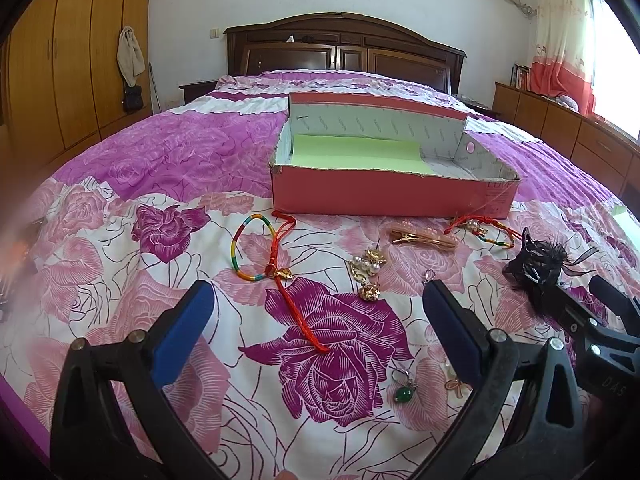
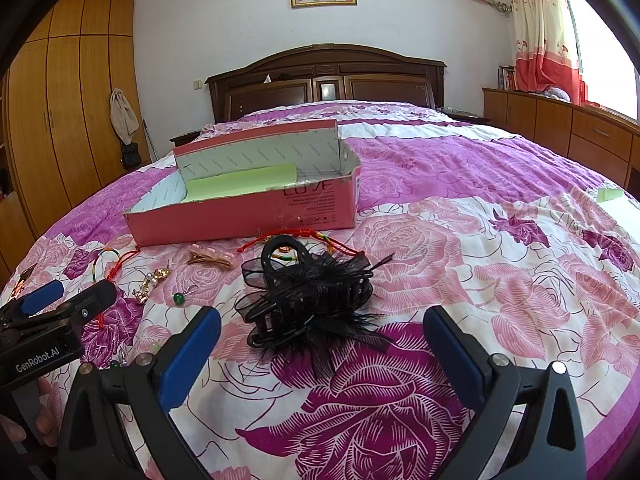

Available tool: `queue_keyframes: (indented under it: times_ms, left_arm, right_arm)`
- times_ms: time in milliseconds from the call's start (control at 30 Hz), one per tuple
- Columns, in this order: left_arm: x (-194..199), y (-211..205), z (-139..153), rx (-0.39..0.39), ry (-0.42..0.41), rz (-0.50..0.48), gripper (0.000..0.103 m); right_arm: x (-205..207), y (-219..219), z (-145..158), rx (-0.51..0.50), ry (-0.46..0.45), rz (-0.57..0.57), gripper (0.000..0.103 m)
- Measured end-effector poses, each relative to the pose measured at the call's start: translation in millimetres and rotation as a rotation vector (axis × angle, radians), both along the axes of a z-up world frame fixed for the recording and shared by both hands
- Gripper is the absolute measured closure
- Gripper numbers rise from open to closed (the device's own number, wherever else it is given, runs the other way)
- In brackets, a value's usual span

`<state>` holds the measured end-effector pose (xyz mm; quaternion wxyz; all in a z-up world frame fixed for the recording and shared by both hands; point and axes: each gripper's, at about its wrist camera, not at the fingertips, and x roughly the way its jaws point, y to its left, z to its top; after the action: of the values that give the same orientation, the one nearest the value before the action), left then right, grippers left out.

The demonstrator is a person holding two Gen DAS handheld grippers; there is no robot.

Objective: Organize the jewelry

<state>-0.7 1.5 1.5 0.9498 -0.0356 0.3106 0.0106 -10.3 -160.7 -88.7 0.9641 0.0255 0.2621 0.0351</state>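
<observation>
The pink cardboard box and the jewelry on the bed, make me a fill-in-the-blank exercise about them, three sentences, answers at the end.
1. The sheet lying inside the pink cardboard box is coloured ____.
2. The black feathered claw hair clip lies just ahead of the open ____ tool.
3. The rainbow-striped cord bracelet lies ____ the box, on the floral bedspread.

Answers: green; right; outside

Low wrist views, shared bed (image 1: 168, 152)
</observation>
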Motion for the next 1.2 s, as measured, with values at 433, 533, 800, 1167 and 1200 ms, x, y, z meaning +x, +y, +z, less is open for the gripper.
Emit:
queue_keyframes:
  times_ms: [433,533,800,1167,1200]
  left_arm:
    - [-0.4,1.5,3.2,0.003,-0.004,-0.001,0.006]
    - [-1.0,1.3,4.5,0.003,-0.005,0.0,0.006]
    - [-1.2,1.3,4.6,0.004,-0.007,-0.001,0.006]
    - [-1.1,-0.4,5.6,0.004,-0.011,0.0,0.005]
    - [-1.0,-0.5,5.7,0.004,-0.011,0.0,0.005]
  right_arm:
    - [0.0,-0.2,0.1,0.0,-0.001,0.0,0.0]
    - [-0.1,-0.2,0.1,-0.001,-0.001,0.0,0.0]
    - [-0.1,-0.3,0.1,-0.001,-0.001,0.0,0.0]
    - [-0.2,-0.3,0.2,-0.001,-0.001,0.0,0.0]
    - [-0.2,-0.3,0.2,-0.001,-0.002,0.0,0.0]
